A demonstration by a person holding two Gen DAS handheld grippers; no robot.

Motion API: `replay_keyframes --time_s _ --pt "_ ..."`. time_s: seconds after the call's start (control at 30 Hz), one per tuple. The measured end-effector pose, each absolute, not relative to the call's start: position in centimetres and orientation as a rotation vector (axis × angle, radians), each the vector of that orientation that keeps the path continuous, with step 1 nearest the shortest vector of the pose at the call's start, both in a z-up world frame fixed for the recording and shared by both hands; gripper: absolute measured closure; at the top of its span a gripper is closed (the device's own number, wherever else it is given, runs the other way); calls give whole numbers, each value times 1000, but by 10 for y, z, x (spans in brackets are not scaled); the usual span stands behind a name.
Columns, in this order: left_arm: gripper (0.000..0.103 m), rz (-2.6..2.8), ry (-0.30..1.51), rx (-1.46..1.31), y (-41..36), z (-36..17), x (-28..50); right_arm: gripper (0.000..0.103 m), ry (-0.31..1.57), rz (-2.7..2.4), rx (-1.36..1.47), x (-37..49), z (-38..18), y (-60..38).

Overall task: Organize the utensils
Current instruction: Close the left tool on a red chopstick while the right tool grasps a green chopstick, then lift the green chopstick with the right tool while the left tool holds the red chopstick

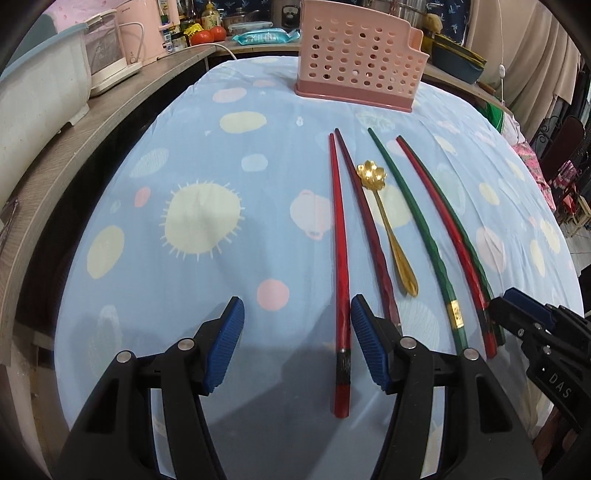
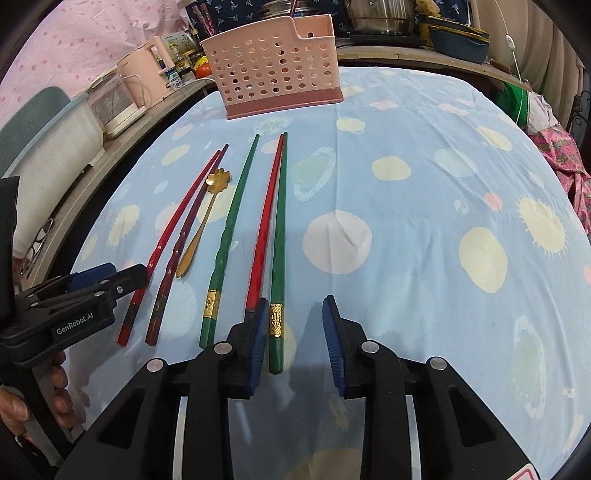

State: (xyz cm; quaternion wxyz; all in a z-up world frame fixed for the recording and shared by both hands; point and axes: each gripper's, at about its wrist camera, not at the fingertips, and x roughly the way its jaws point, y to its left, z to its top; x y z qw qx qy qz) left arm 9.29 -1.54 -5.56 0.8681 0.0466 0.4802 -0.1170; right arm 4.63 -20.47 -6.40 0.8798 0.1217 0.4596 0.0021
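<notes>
Several chopsticks and a gold flower-bowl spoon (image 1: 388, 218) (image 2: 201, 225) lie side by side on the blue cloth. A pink perforated utensil holder (image 1: 356, 55) (image 2: 275, 66) stands at the far end. My left gripper (image 1: 297, 325) is open; a red chopstick (image 1: 340, 258) (image 2: 162, 243) lies between its fingers, close to the right pad. My right gripper (image 2: 295, 321) is open around the near end of a green chopstick (image 2: 279, 251), with a red chopstick (image 2: 264, 229) just outside its left pad. A second green chopstick (image 1: 417, 232) (image 2: 229, 236) and a dark red one (image 1: 369, 229) (image 2: 177, 251) lie between.
A wooden counter (image 1: 110, 107) along the left holds a pink kettle (image 2: 147, 74), a white appliance (image 1: 107, 51) and bottles. Pots and dishes (image 2: 380, 14) stand behind the holder. Pink cloth (image 2: 565, 158) hangs off the table's right edge.
</notes>
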Motion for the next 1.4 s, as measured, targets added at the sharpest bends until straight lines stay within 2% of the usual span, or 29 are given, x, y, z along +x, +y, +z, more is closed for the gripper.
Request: replay_keyframes --time_s 0.63,0.7,0.83,0.9,0.97,1.4 --pt "47 -252 1006 132 -11 -59 65 86 953 2 237 35 -67 -203" --pt "51 -257 1005 133 -10 -59 63 88 952 1 237 35 -67 -204" --pt "73 -278 1008 123 -10 -57 60 95 953 5 236 35 -67 -203" --pt "80 -291 1014 108 -8 -56 60 95 951 4 234 34 -67 -204" --pt "93 -304 1020 95 -7 -54 60 95 943 5 234 31 -66 -205" --pt "97 -323 899 28 2 -1 65 96 834 22 261 24 -20 -210"
